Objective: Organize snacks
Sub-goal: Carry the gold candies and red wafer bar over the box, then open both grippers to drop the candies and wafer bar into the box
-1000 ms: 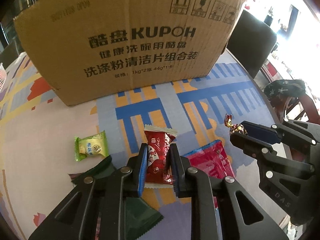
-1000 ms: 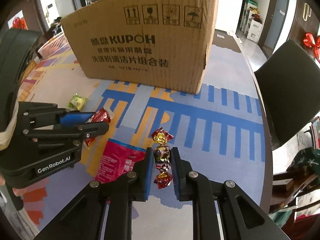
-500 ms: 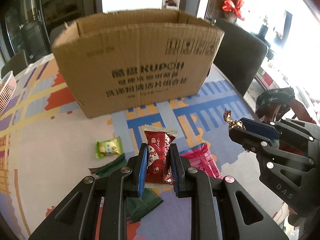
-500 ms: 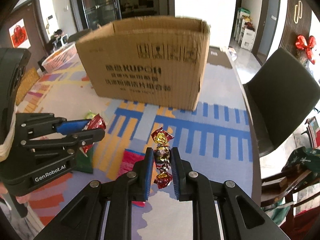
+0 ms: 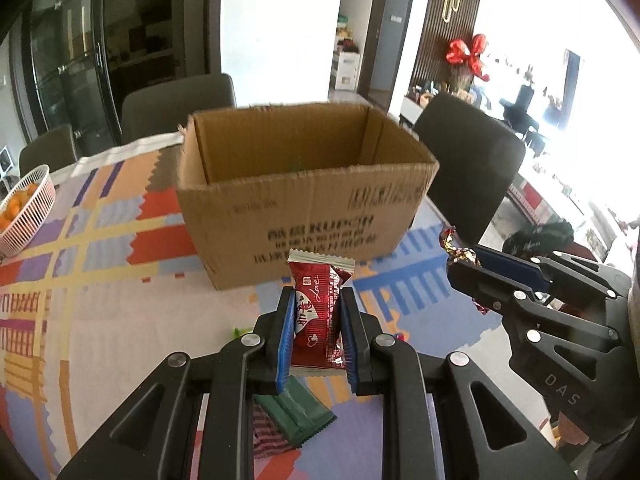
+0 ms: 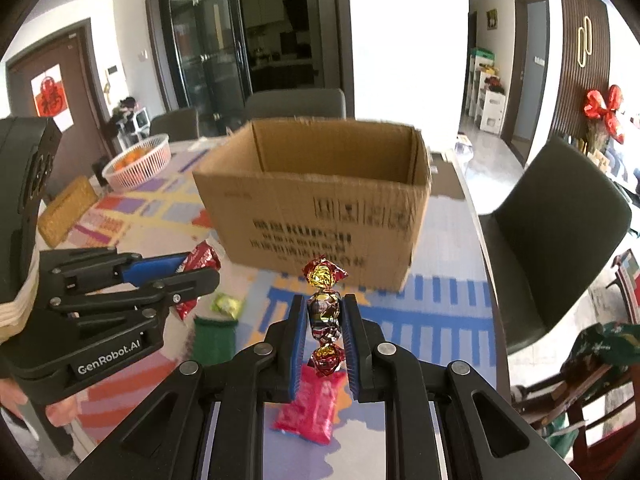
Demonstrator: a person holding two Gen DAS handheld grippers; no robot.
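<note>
My left gripper (image 5: 317, 304) is shut on a red snack packet (image 5: 319, 308) and holds it in the air in front of the open cardboard box (image 5: 304, 208). My right gripper (image 6: 325, 312) is shut on a red and gold foil candy (image 6: 325, 308), also raised, in front of the same box (image 6: 320, 220). Each gripper shows in the other's view: the right (image 5: 460, 258) at my right, the left (image 6: 200, 272) at my left. A green packet (image 5: 296, 408), a pink packet (image 6: 312, 408) and a light green candy (image 6: 228, 305) lie on the table below.
The table has a colourful patterned cloth (image 5: 80, 280). A white basket of oranges (image 6: 138, 162) stands at the far left. Dark chairs (image 6: 560, 240) stand around the table, one close at the right edge.
Both grippers have risen well above the table with their snacks. The box's open top has come into view and the loose packets have dropped lower in frame.
</note>
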